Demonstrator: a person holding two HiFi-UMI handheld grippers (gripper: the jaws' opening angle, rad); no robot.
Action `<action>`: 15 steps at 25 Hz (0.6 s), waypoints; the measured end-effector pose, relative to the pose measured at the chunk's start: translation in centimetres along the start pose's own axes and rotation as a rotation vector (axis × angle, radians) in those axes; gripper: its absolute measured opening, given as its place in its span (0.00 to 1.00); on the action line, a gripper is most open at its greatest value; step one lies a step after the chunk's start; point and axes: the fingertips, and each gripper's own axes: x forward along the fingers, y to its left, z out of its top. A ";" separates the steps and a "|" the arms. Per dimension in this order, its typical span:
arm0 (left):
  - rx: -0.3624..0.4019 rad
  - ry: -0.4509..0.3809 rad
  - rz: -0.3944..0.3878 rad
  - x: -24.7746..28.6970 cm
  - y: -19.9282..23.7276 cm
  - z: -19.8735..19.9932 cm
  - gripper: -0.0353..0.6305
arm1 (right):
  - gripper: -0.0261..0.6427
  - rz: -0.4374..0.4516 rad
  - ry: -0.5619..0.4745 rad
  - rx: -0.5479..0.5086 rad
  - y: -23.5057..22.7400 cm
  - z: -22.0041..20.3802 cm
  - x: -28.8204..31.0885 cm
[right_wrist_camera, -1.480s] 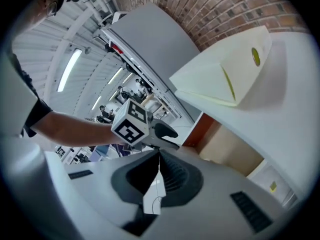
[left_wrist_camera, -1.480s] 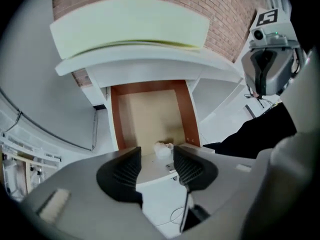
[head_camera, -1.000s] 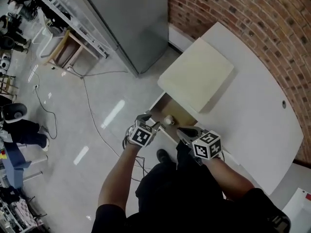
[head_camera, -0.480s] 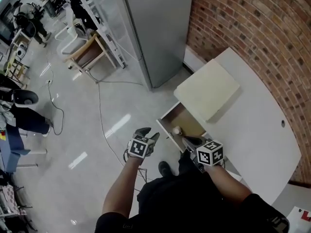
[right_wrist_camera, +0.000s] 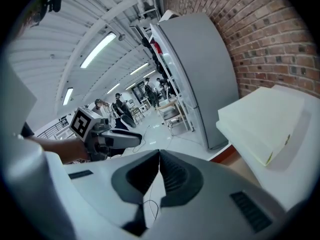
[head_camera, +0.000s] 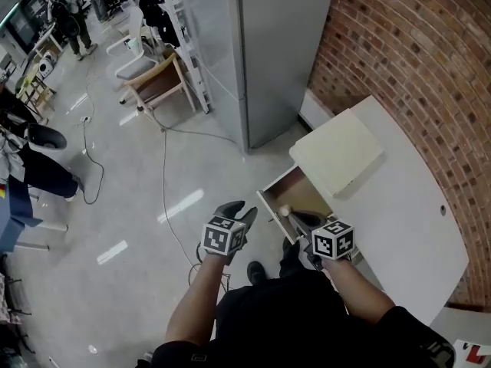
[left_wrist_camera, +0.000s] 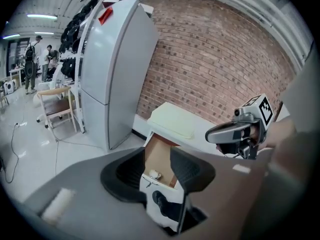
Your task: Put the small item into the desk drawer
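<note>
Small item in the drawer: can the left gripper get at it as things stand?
Probably yes. The drawer stands open, the small item lies uncovered near its front, and nothing blocks the left gripper, whose empty jaws have just been closing but stand apart.

The small pale item (head_camera: pixel 285 211) lying in the open wooden desk drawer (head_camera: pixel 298 193) is too small to identify, and the drawer's back end is hidden beneath the white desk top (head_camera: pixel 403 228).

One drawer (head_camera: pixel 270 202), one small item (head_camera: pixel 284 211), one cream box (head_camera: pixel 337 152), one fridge (head_camera: pixel 276 44), two grippers (head_camera: pixel 241 210) (head_camera: pixel 296 218).
</note>
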 end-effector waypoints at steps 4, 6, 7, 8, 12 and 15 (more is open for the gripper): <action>0.003 -0.041 0.012 -2.6 0.3 0.2 0.28 | 0.06 -0.021 -0.030 -0.015 1.3 0.7 -0.3; 0.002 -0.064 0.020 -3.7 0.4 0.5 0.27 | 0.06 -0.036 -0.047 -0.028 1.5 1.3 -0.7; -0.001 -0.073 0.022 -4.3 0.4 0.6 0.27 | 0.06 -0.043 -0.056 -0.034 1.6 1.6 -1.0; -0.004 -0.082 0.024 -4.8 0.4 0.7 0.26 | 0.06 -0.049 -0.065 -0.040 1.7 2.0 -1.2; -0.012 -0.123 0.034 -6.6 0.6 1.0 0.24 | 0.06 -0.052 -0.101 -0.059 2.6 3.0 -2.3; -0.021 -0.147 0.045 -7.9 0.5 1.2 0.22 | 0.06 -0.031 -0.118 -0.070 3.6 3.6 -3.0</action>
